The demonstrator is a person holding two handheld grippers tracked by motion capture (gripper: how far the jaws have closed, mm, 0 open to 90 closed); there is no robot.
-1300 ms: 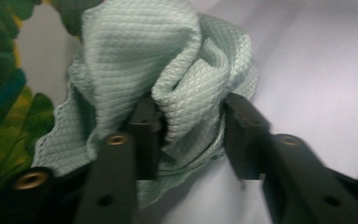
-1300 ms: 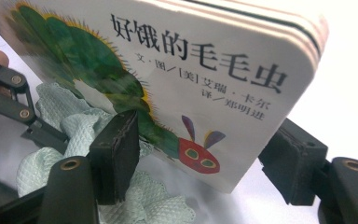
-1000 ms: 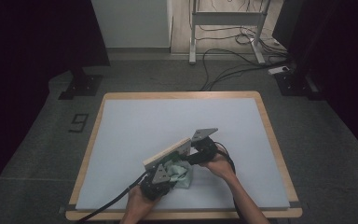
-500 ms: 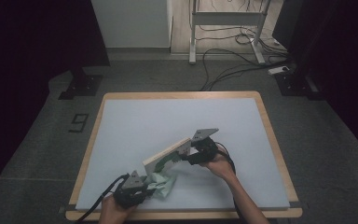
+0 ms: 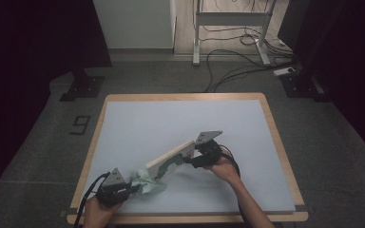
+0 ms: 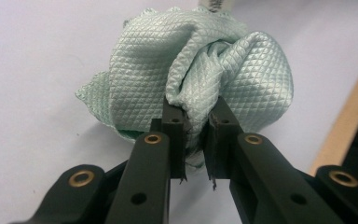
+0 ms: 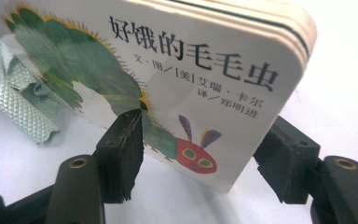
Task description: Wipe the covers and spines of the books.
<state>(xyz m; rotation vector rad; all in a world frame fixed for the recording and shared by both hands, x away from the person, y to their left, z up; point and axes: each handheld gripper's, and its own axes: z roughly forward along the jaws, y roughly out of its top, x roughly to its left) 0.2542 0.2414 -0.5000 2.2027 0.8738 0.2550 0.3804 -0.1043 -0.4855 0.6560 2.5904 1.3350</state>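
plainly, two things are in hand. a thick white board book with a green caterpillar on its cover (image 7: 177, 88) sits clamped by its lower corner between the jaws of the right gripper (image 5: 203, 154), one pad on the cover and the other behind. in the high view the book (image 5: 170, 158) slants, its far end low toward the table and its gripped end raised. it looks stiff and fairly heavy for its size, with a glossy cover that could slide under the pads, so a grip deeper on the cover, away from the corner, would likely hold it more surely.

a pale green cloth with a diamond weave (image 6: 200, 74) is bunched into a soft ball, and the left gripper (image 5: 116, 186) has its jaws pinched together on a fold of it. it looks light and limp; i judge any pinch of a thick fold will carry it, though loose edges may drag.

the cloth (image 5: 148, 183) lies at the near left of the pale grey table top (image 5: 180, 123), just beside the book's low end. a wooden rim (image 5: 95, 137) frames the table. beyond it lie dark grey carpet (image 5: 43, 156), black cables (image 5: 228, 66) and a metal stand (image 5: 230, 28).
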